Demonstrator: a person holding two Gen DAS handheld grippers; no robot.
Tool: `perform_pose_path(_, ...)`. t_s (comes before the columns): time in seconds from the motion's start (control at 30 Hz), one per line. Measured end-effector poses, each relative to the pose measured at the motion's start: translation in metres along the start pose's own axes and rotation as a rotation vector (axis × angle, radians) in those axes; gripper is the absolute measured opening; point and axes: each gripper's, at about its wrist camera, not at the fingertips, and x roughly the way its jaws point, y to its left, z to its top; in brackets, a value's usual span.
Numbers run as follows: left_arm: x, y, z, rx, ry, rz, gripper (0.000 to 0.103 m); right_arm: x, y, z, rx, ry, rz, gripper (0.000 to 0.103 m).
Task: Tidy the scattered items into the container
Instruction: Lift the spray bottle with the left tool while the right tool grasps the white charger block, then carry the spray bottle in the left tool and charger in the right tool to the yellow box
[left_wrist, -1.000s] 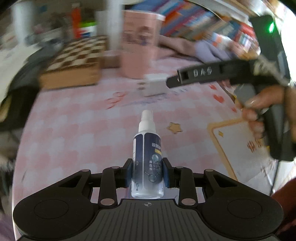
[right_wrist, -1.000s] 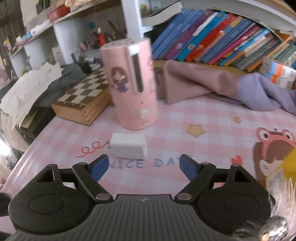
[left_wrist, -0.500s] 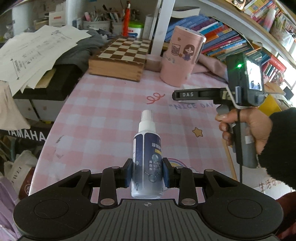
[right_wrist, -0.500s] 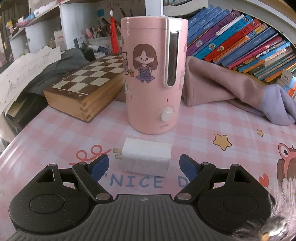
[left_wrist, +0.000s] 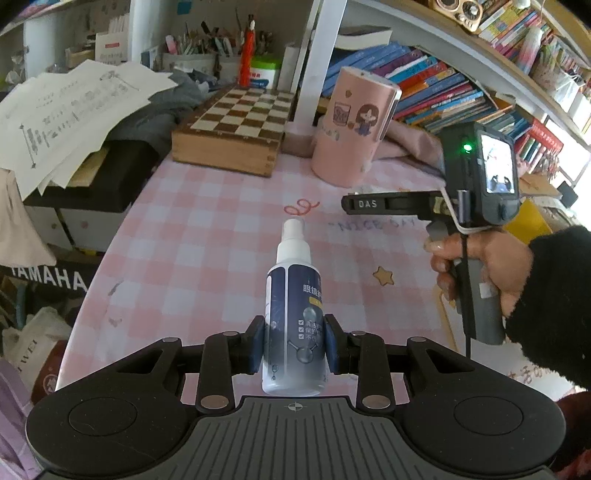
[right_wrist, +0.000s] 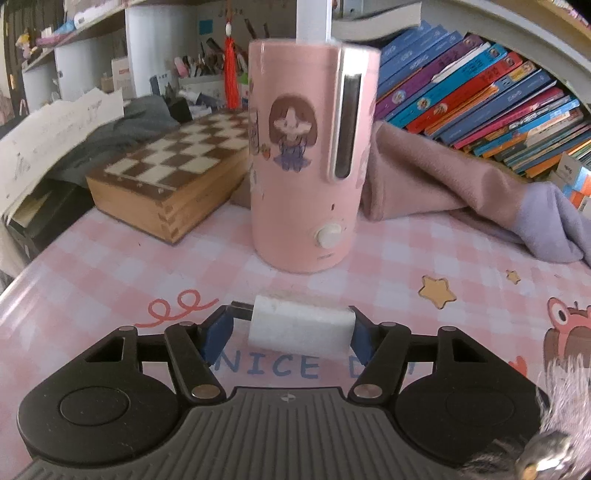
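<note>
My left gripper (left_wrist: 293, 343) is clamped on the spray bottle (left_wrist: 293, 314), pads on its lower body, nozzle pointing straight ahead along the fingers, held above the near part of the pink checked table (left_wrist: 207, 236).

My right gripper (right_wrist: 291, 328) has its blue pads either side of the white charger plug (right_wrist: 301, 328). The right pad touches the block's end; on the left the pad sits at the prongs, and I can't tell whether it is squeezing yet. The plug's long axis runs crosswise, straight across the gap between the fingers, prongs to my left. It lies in the middle of the table, by the "NICE DAY" lettering, just in front of the pink canister (right_wrist: 308, 162).

I judge the coming move turns on that line-up: the plug is between the right fingers already, so the right hand (left_wrist: 480, 266) is the nearer one.

Beyond, the chessboard box (right_wrist: 166, 184) sits at the far left edge. I see no obvious container.
</note>
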Motion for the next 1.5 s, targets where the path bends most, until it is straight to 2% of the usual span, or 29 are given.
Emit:
perform_pose_path(0.47, -0.025, -0.013, 0.006, 0.01, -0.113, -0.072, 0.031, -0.074, -0.013, -0.003, -0.012, -0.06, 0.012, 0.063)
perform_pose_path(1.1, -0.072, -0.03, -0.018, 0.022, -0.215, -0.205, 0.031, -0.205, -0.014, -0.029, 0.003, -0.168, 0.04, 0.063)
perform_pose_path(1.5, -0.106, -0.026, -0.05, 0.024, -0.225, -0.276, 0.031, -0.257, 0.003, -0.072, 0.075, -0.137, 0.011, 0.063)
